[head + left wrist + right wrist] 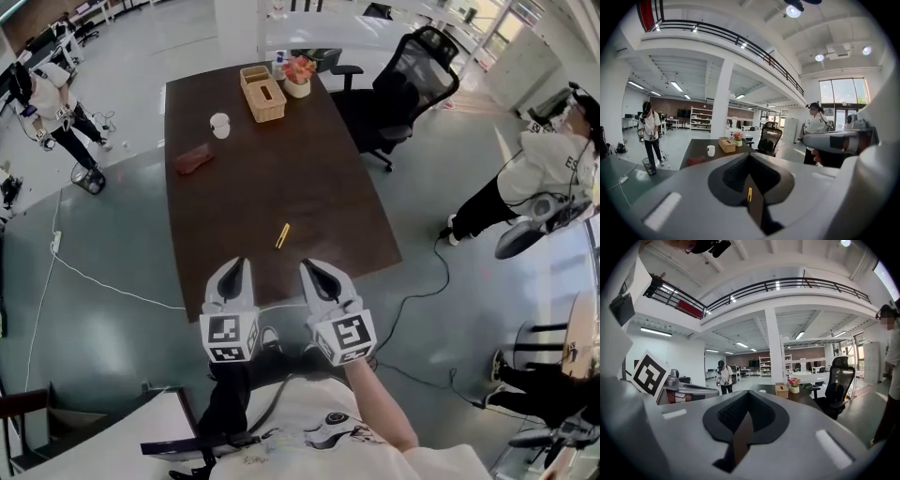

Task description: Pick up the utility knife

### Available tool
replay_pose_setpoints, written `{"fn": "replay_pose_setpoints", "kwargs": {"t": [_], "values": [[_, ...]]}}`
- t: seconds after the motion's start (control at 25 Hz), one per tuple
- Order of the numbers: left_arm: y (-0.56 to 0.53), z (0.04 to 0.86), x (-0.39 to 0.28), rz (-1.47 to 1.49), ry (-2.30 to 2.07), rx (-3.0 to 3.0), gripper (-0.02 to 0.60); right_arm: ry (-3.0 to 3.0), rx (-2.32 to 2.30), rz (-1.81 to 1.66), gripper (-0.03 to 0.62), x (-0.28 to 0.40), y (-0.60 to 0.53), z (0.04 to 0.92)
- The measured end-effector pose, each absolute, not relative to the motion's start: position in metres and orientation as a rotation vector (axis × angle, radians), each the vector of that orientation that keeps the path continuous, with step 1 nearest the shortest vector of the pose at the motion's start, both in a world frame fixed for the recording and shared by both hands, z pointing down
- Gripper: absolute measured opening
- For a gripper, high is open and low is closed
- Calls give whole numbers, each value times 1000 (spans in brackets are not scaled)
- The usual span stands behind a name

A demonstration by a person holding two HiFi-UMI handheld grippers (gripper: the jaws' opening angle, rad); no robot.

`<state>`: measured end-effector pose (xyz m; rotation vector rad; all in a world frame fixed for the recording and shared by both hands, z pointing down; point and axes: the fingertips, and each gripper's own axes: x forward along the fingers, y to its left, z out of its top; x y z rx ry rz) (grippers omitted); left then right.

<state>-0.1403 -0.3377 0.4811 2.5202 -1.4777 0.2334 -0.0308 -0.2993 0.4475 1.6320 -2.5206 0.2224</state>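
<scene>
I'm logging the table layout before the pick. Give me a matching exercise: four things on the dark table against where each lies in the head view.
Things:
1. slim yellow utility knife
2. small white cup
3. woven tan tissue box
4. crumpled reddish cloth

Places:
A. far end, beside the flower pot
B. alone toward the near end of the dark brown table
C. by the left edge, mid-table
D. just beyond the cloth

Pairs: 1-B, 2-D, 3-A, 4-C
</scene>
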Motion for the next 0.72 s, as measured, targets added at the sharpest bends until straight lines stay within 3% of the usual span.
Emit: {"fn": "replay_pose_setpoints", "kwargs": {"t": [0.72], "values": [[-378,630,-98,591,-1372,2232,-3,-2344,1359,602,2,12,-353,590]]}}
